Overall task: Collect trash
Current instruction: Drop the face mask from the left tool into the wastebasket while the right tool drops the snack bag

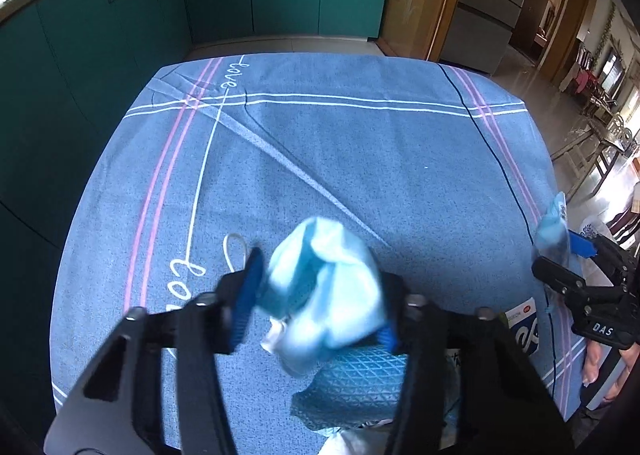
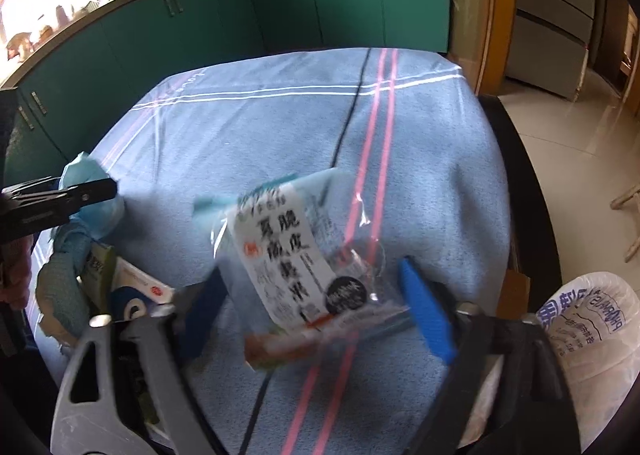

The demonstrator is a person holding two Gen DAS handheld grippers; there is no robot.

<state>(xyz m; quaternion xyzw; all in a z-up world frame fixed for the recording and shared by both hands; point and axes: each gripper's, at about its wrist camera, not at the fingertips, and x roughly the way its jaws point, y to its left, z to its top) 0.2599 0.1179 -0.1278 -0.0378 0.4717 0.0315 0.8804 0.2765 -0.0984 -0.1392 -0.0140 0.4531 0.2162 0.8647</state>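
**Face mask and snack bag, one in each hand**

My left hand-held gripper [image 1: 316, 303] was pinched on a crumpled light-blue face mask [image 1: 324, 291], its blue pads pressing the mask from both sides and holding it just above the surface [image 1: 360, 143]. One white ear loop [image 1: 234, 251] trailed down onto the blue cloth with pink and white stripes. Right below the mask lay a blue textured cloth [image 1: 360, 379], part of a small heap of rubbish at the near edge.

My right hand-held gripper [image 2: 316, 299] held a clear plastic snack bag [image 2: 304, 263] with a white printed label. The bag sat between the blue fingers [image 2: 428, 315], their jaws well apart (it was blurred, so I could not tell how firmly they pressed it). To the left of it were a small carton [image 2: 140, 283] and the blue textured cloth. At the far right stood a white printed plastic bag [image 2: 592, 319], off the edge of the surface.
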